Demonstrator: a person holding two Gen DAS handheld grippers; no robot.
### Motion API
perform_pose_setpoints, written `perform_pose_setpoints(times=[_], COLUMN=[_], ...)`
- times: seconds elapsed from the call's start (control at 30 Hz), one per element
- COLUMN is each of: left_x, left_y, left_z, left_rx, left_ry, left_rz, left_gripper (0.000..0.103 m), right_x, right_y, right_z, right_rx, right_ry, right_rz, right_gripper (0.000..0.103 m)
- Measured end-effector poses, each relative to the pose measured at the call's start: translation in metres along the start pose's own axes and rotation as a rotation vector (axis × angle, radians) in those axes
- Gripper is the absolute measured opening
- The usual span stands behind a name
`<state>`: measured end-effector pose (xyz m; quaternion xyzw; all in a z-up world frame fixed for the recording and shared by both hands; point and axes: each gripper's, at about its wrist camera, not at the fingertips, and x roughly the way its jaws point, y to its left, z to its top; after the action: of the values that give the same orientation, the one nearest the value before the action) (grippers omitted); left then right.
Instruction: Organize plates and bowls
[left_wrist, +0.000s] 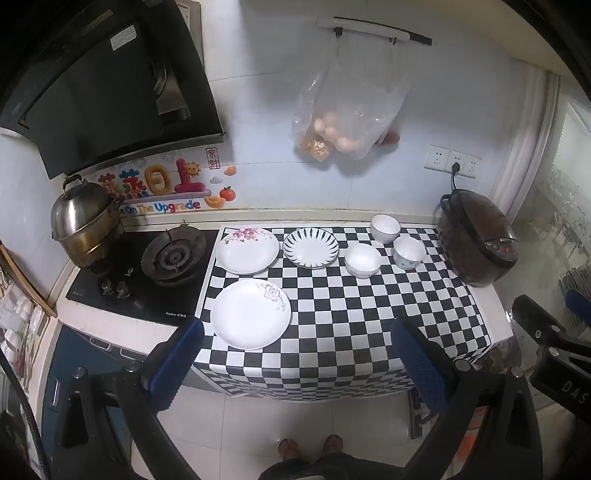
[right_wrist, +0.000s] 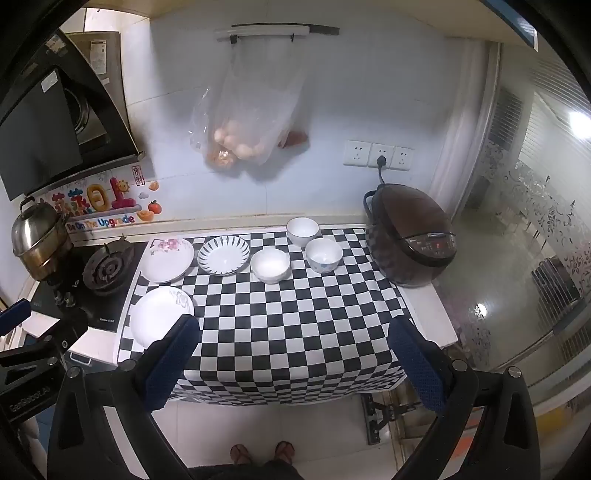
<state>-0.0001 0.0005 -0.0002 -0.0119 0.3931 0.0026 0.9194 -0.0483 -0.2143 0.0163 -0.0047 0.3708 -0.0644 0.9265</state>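
- Left wrist view: left gripper (left_wrist: 295, 354) hangs wide apart and empty in front of the counter. Three plates lie singly on the checkered cloth (left_wrist: 369, 317): near plate (left_wrist: 250, 314), floral plate (left_wrist: 247, 250), striped plate (left_wrist: 310, 246). Nothing looks stacked yet.
- Right wrist view: right gripper (right_wrist: 293, 354) is likewise spread, holding nothing. Three bowls (right_wrist: 270, 264) (right_wrist: 303, 230) (right_wrist: 323, 254) stand separately beside the rice cooker (right_wrist: 410, 236). By my reckoning, all the sorting remains.
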Motion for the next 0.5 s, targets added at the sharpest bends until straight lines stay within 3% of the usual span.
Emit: perform_pose_setpoints(times=[0.5], left_x=[0.001], left_y=[-0.010], left_z=[0.004], left_rx=[0.016], left_ry=[-0.006], left_rz=[0.000], left_gripper=[0.103], right_x=[-0.002], right_y=[-0.005], right_z=[0.006], right_rx=[0.006], right_ry=[-0.006], right_rz=[0.000], right_gripper=[0.103])
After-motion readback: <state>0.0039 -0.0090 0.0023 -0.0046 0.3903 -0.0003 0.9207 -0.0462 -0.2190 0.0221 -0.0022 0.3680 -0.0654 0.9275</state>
